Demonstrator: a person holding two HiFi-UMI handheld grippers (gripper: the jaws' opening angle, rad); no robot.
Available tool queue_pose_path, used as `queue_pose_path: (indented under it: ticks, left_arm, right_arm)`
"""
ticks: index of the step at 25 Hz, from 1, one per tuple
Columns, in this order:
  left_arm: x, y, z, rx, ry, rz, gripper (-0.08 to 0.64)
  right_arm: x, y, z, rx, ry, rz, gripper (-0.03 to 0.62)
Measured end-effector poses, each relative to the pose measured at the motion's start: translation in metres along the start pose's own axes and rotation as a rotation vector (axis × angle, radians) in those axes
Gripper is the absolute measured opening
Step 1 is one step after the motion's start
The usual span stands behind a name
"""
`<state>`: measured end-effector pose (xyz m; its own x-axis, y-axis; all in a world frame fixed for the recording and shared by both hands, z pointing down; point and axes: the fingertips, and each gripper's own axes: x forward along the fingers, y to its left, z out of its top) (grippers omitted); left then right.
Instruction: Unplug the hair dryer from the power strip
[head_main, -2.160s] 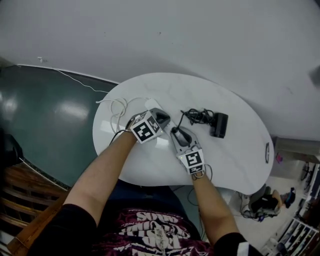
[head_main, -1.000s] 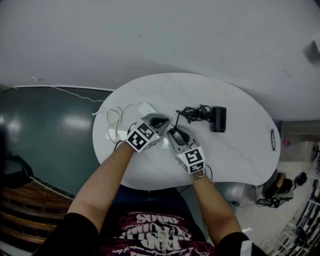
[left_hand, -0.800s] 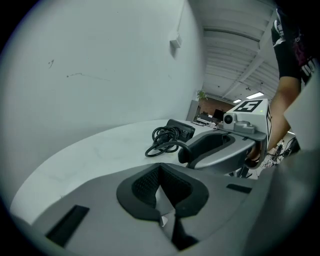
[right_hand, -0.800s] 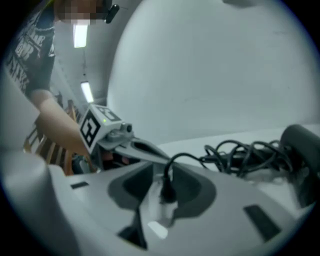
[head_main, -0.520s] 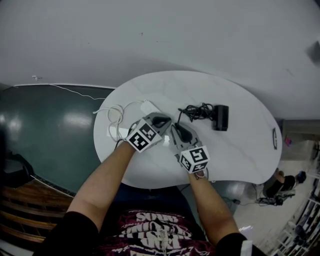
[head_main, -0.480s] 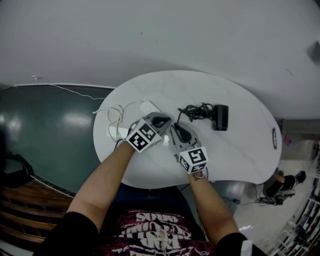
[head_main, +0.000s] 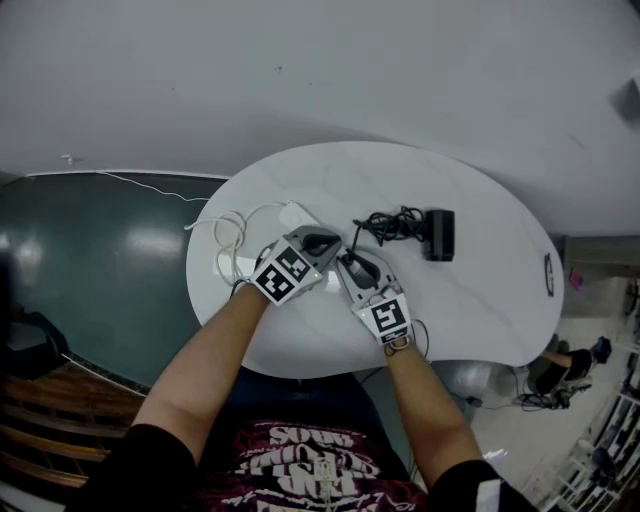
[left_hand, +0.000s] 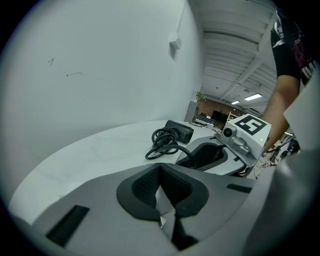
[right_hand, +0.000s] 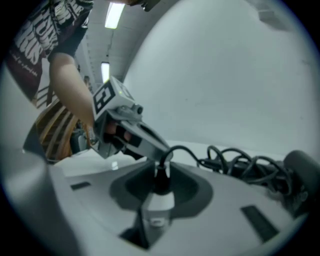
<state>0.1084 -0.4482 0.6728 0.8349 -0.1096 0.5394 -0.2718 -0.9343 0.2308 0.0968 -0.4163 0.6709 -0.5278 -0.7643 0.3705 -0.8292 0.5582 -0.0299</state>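
Two grippers meet near the centre of the white table. Left gripper: jaws drawn together onto a white edge, apparently the power strip, which lies just ahead of it. Right gripper: jaws closed on the black plug, which stands upright against a white body; whether it is seated in a socket cannot be determined. From the plug, the black cord runs to a loose coil touching the hair dryer, which lies on the table beyond the right gripper.
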Motion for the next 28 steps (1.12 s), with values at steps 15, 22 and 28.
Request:
queue_pose_path:
  ticks: [15,22,28]
  left_arm:
    - [0.000,-0.001,-0.001,0.012,0.003,-0.005,0.015]
    - [0.003,-0.003,-0.007,0.074,0.036,0.005,0.015]
    - [-0.002,0.009,0.009,0.136,-0.015,0.161,0.015]
  right_arm:
    - [-0.032,0.008,-0.005,0.101,0.088,-0.067,0.169]
    - [-0.057,0.006,-0.025,0.099,0.151,-0.084,0.043]
    - [-0.034,-0.007,0.009,0.223,0.078,-0.046,0.068]
